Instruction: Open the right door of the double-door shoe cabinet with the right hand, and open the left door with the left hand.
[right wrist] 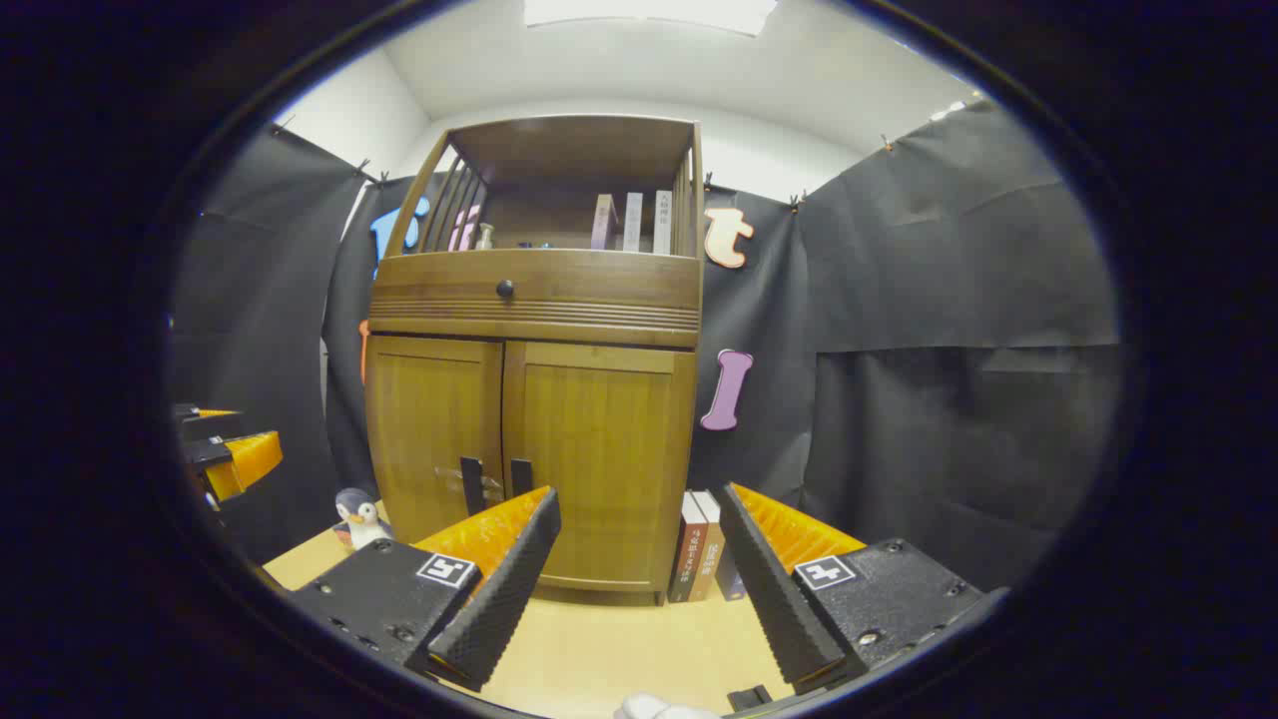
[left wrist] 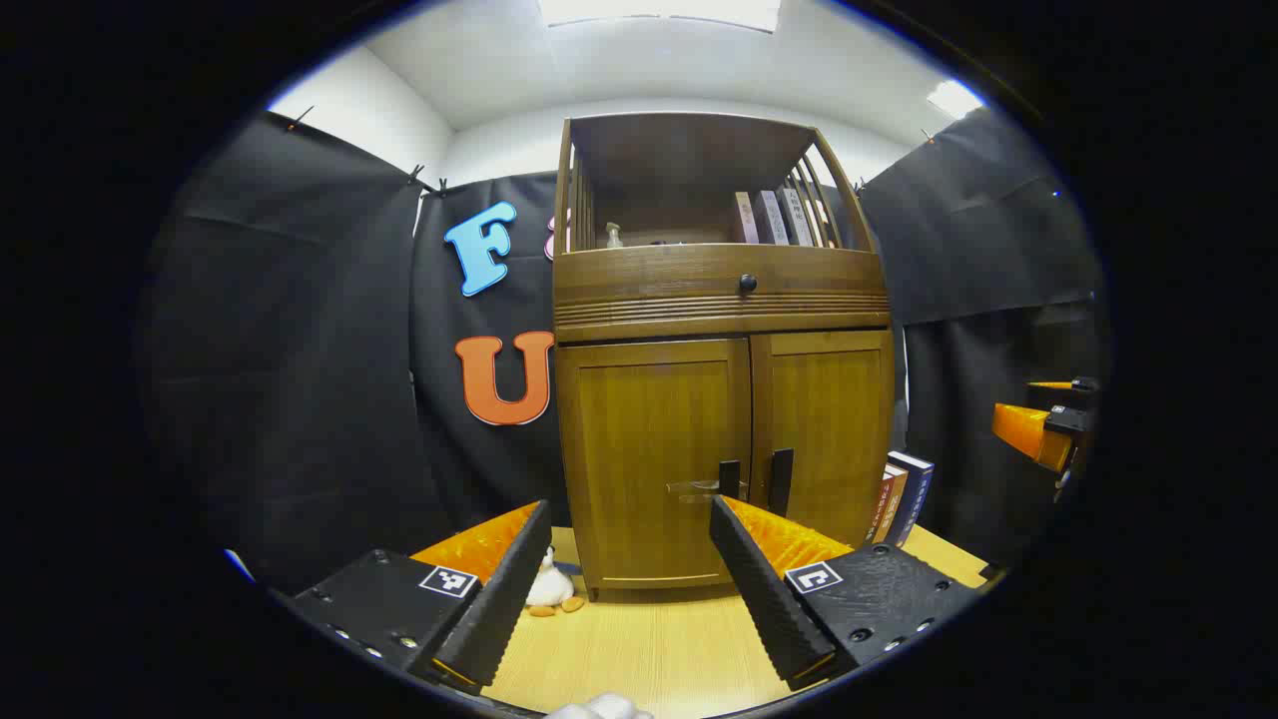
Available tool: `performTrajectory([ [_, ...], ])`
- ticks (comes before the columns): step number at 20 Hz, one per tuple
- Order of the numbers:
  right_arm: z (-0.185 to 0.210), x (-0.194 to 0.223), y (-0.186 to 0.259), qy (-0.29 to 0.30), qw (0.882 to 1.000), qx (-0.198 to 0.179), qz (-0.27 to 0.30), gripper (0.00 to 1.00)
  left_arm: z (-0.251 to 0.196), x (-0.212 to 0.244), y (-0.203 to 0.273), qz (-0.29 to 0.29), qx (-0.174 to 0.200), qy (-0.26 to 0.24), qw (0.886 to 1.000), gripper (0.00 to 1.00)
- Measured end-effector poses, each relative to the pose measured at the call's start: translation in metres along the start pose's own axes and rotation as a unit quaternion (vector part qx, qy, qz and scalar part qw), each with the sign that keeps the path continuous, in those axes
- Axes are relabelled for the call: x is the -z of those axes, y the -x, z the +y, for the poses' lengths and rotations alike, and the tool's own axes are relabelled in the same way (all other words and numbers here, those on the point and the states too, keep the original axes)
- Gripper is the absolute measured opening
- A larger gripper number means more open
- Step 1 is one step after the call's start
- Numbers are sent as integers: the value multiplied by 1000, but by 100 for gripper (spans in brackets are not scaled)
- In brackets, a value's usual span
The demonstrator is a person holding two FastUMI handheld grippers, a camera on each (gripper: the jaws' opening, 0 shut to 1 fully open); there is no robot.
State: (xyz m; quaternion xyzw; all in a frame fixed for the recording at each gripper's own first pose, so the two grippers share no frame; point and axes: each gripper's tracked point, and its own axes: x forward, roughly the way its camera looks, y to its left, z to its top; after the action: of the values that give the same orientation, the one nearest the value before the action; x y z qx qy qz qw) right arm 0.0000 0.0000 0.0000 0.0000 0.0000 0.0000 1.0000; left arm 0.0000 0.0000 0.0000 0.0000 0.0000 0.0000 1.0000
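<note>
Both doors are sitting closed and neither hand-held gripper is touching anything yet. In the right gripper view the right hand-held gripper (right wrist: pixel 634 559) is hovering with its fingers spread wide, nothing between them, low over the bench (right wrist: pixel 589 649). The cabinet (right wrist: pixel 534 439) is standing dead ahead, and the right door (right wrist: pixel 597 464) is filling the view at twelve o'clock, its dark handle (right wrist: pixel 520 476) lying toward eleven o'clock just past the left fingertip. That handle is running upright, so I'm judging the fingers will need to close across it from the sides. In the left gripper view the left hand-held gripper (left wrist: pixel 629 559) is also gaping, empty, with the left door (left wrist: pixel 654 459) straight ahead and its handle (left wrist: pixel 729 479) sitting at about one o'clock, just above the right finger. The right door comes first in the task, and its handle looks a short reach forward and slightly left of the right gripper. Books (right wrist: pixel 702 544) are leaning beside the cabinet at twelve to one o'clock, and a penguin toy (right wrist: pixel 357 514) is standing at nine o'clock.
</note>
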Motion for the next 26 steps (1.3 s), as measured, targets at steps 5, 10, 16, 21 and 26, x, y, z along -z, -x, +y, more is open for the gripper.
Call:
performTrajectory([
  [5, 6, 3, -2, 2, 1000, -9, 1, 100, 4, 3, 2, 4, -1, -4, 1000, 96],
  [10, 9, 11, -10, 2, 1000, -13, 7, 100, 9, 0, 4, 4, -5, 1, 1000, 96],
  [16, 14, 31, -30, 10, 1000, -19, 15, 100, 9, 3, 9, 10, -1, -4, 1000, 96],
  [21, 32, 51, -62, 16, 999, -39, 17, 100, 15, 6, 18, 13, -6, -4, 1000, 96],
  [26, 70, 70, -114, 11, 997, -68, 27, 100, 20, 7, 26, 17, -16, -2, 1000, 96],
])
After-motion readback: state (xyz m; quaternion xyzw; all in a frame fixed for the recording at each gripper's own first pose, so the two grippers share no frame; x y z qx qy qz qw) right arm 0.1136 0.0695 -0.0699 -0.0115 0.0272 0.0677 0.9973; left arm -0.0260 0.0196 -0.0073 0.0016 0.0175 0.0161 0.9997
